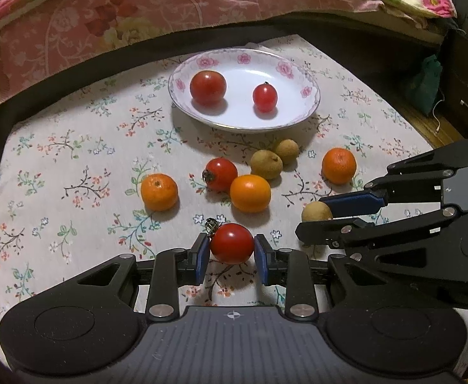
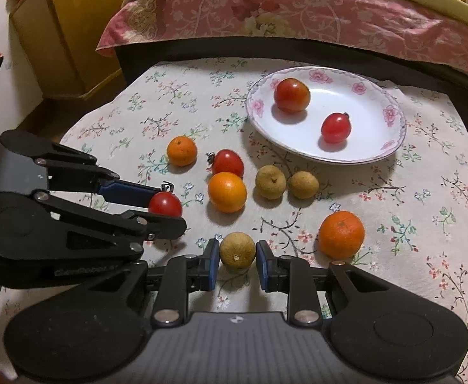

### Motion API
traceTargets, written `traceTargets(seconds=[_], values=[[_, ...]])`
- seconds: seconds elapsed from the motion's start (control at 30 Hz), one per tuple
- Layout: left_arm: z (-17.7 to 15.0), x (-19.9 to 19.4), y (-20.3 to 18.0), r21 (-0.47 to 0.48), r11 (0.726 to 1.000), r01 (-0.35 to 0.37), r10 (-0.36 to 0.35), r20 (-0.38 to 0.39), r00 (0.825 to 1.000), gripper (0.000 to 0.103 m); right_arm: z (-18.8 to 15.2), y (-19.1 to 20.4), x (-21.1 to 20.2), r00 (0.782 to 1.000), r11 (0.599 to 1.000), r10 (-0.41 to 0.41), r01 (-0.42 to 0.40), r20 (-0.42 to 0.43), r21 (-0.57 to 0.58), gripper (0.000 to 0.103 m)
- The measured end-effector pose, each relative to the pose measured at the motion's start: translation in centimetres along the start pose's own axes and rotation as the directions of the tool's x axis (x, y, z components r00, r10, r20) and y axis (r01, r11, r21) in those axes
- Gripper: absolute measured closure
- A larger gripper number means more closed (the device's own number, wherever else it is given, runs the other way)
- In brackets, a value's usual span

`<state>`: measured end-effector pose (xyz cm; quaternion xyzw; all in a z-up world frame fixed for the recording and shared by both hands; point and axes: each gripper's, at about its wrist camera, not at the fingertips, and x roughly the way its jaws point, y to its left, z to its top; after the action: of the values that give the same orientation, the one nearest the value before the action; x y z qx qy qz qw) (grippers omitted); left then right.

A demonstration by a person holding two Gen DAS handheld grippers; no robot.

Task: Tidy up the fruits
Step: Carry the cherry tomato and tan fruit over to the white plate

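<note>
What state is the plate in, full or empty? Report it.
Partly filled: the plate holds two tomatoes; most of its white surface is bare.

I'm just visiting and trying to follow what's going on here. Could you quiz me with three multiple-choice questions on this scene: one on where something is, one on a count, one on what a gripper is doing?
1. Where is the plate?
A. Beyond the loose fruit
B. Under the left gripper
C. On the bed

2. How many tomatoes lie on the plate?
A. None
B. Two
C. Four

3. What is the left gripper doing?
A. Hanging open and empty
B. Closed on a tomato
C. Closed on an orange

Answers:
1 A, it sits past the scattered fruit.
2 B, two red ones rest on it.
3 B, its blue pads pinch a tomato.
</note>
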<state>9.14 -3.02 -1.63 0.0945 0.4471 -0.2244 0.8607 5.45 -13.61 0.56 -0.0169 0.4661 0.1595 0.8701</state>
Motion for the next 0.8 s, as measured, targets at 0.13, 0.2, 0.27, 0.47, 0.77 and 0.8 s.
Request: traceTargets(seconds=[0.13, 0.2, 0.27, 0.47, 0.77, 0.8], values=[[0.3, 0.0, 0.0, -0.007, 1.000, 0.002, -0.002, 0.008, 1.000, 0.065, 0.1, -0.2, -0.2, 1.000, 1.000, -0.001, 0.000, 0.006, 0.011, 0.078], [0.6, -0.1, 0.0, -0.011, 1.000, 0.004, -0.004, 0.016, 1.000, 0.065, 0.2, -0.2, -0.3, 1.000, 1.000, -0.002, 0.001, 0.012, 0.014, 0.078], [0.9, -0.2, -0.1, -0.012, 1.000, 0.006, -0.006, 0.027, 1.000, 0.067, 0.4, -0.3, -0.6, 1.000, 1.000, -0.004, 0.004, 0.021, 0.018, 0.078], [2.3, -0.8, -0.3, -0.005, 1.000, 0.004, -0.004, 0.074, 0.997, 0.065, 1.5, -1.2, -1.4, 0.998, 0.999, -0.016, 0.013, 0.064, 0.049, 0.078], [0.7, -0.4, 1.0, -0.025, 1.000, -0.010, 0.011, 0.032, 0.999, 0.064, 1.6, -2.0, -1.7, 0.997, 0.997, -0.034, 0.028, 0.070, 0.073, 0.078], [0.4, -0.4, 1.1, -0.022, 1.000, -0.008, 0.009, 0.027, 1.000, 0.063, 1.6, -2.0, -1.7, 0.997, 0.997, -0.033, 0.028, 0.069, 0.073, 0.078]])
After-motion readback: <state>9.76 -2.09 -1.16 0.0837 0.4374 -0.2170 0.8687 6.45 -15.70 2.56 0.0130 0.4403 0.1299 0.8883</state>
